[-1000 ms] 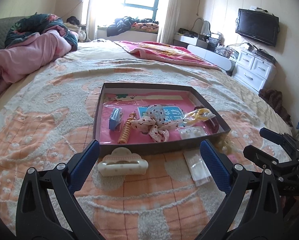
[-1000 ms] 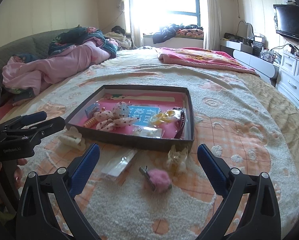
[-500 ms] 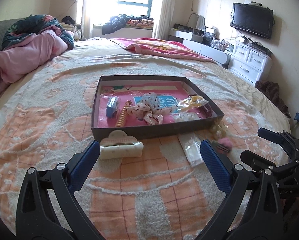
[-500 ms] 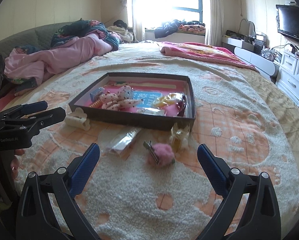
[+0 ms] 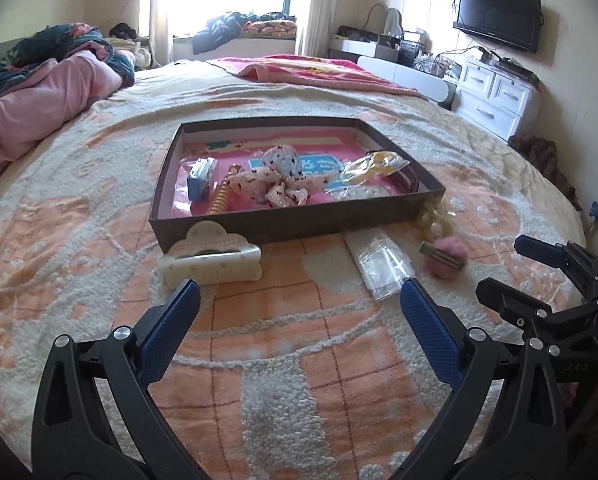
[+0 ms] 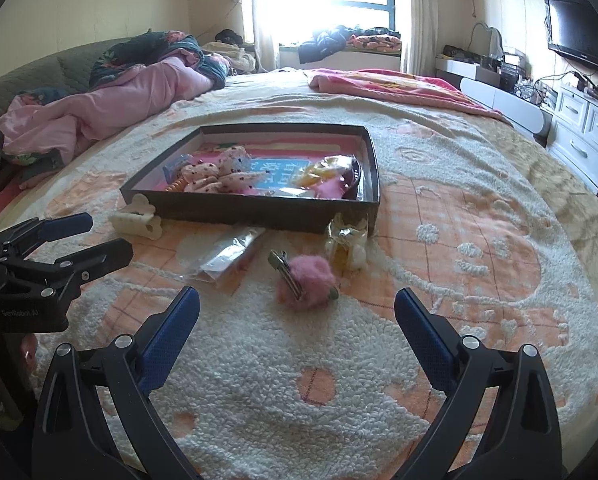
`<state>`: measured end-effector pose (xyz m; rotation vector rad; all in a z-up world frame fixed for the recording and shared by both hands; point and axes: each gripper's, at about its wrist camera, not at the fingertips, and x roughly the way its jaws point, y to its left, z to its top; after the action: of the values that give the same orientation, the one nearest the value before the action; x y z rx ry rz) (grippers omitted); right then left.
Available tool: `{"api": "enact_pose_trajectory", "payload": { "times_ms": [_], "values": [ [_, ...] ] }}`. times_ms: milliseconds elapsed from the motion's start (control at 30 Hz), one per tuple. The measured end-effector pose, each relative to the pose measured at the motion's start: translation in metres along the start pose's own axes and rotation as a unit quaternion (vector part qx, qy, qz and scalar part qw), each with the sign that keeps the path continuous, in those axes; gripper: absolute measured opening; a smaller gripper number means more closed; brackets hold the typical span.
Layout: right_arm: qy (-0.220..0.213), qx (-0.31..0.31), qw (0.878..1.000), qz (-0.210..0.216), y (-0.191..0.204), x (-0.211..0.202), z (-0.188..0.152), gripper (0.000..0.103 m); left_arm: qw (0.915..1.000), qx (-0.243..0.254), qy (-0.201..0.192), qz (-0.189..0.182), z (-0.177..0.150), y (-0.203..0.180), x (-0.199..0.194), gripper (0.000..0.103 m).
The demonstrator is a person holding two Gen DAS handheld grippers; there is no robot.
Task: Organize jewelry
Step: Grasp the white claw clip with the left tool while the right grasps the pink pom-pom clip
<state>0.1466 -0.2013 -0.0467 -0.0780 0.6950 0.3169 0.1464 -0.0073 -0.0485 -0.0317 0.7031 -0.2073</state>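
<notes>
Fuzzy looped peach-and-cream bedspread fills both frames. Centre frame: shallow dark rectangular cardboard box with pink lining, holding a spotted cream fabric bow, orange coiled hair tie, small blue clip and a crinkly yellow plastic packet. Just in front of the box on the bedspread: glossy cream cloud-shaped claw hair clip, flat clear plastic sachet, fluffy pink pom-pom clip with metal bar, shiny gold-cellophane bow touching the box's near right corner.

Right wrist view shows the pom-pom close, mid-frame; in the left wrist view it sits small at right, the cream clip nearest.

Left claw wide open, blue ribbed pads, holding nothing, above the bedspread. Right claw also wide open, empty, pom-pom ahead of its tips.
</notes>
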Motion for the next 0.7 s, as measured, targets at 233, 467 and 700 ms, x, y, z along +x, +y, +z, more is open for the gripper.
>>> {"api": "enact_pose_trajectory", "payload": {
  "times_ms": [233, 467, 700],
  "values": [
    [0.013, 0.016, 1.000, -0.005, -0.007, 0.016, -0.003, 0.095, 0.9998, -0.012, 0.013, 0.012, -0.005, 0.010, 0.015, 0.092],
    [0.019, 0.025, 0.999, -0.007, -0.010, 0.026, -0.002, 0.095, 0.9988, -0.039, 0.023, 0.017, -0.005, 0.025, 0.026, 0.092],
    [0.024, 0.032, 0.999, -0.005, -0.011, 0.036, 0.001, 0.091, 0.9967, -0.074, 0.026, 0.023, -0.001, 0.043, 0.033, 0.092]
  ]
}}
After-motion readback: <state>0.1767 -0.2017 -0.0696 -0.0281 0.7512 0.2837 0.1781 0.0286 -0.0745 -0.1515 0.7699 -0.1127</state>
